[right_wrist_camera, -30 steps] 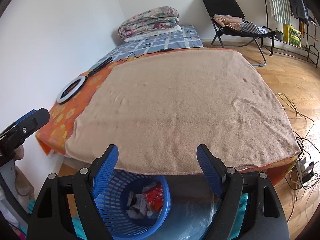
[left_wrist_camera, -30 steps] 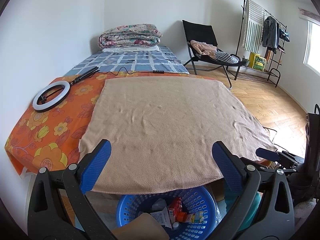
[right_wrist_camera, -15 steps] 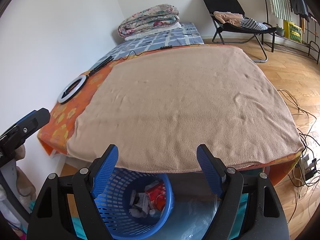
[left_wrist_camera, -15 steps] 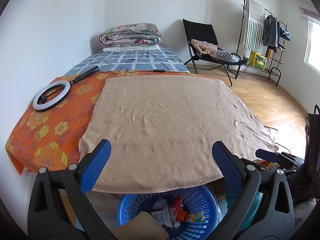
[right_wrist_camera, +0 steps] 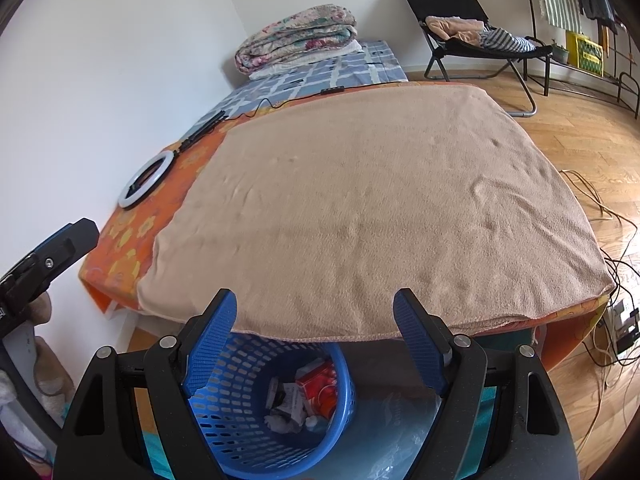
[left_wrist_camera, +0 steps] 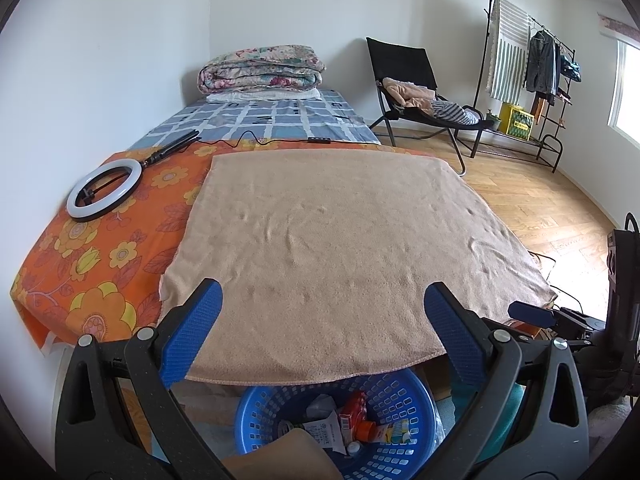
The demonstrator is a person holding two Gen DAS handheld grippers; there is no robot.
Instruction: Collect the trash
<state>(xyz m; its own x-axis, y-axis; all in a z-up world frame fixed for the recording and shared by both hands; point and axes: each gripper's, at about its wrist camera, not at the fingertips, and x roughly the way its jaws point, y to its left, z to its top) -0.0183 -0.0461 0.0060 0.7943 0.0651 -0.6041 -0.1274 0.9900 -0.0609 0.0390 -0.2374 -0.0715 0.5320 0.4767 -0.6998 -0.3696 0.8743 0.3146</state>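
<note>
A blue plastic basket (left_wrist_camera: 404, 400) stands on the floor at the bed's near edge, below both grippers; it also shows in the right wrist view (right_wrist_camera: 240, 432). It holds trash: a red packet (left_wrist_camera: 354, 410), white wrappers (right_wrist_camera: 290, 400) and a small bottle. My left gripper (left_wrist_camera: 322, 300) is open and empty above the basket, over the tan blanket (left_wrist_camera: 340, 248). My right gripper (right_wrist_camera: 316, 312) is open and empty just right of it. The blanket's surface is bare.
A ring light (left_wrist_camera: 105, 189) with its cable lies on the orange flowered sheet (left_wrist_camera: 92, 264) at left. Folded quilts (left_wrist_camera: 262, 67) sit at the bed's far end. A black chair (left_wrist_camera: 416, 92), a clothes rack (left_wrist_camera: 532, 60) and floor cables (right_wrist_camera: 612, 248) are at right.
Both grippers have stayed open and nearly still. The right wrist view has shifted slightly, showing more of the basket.
</note>
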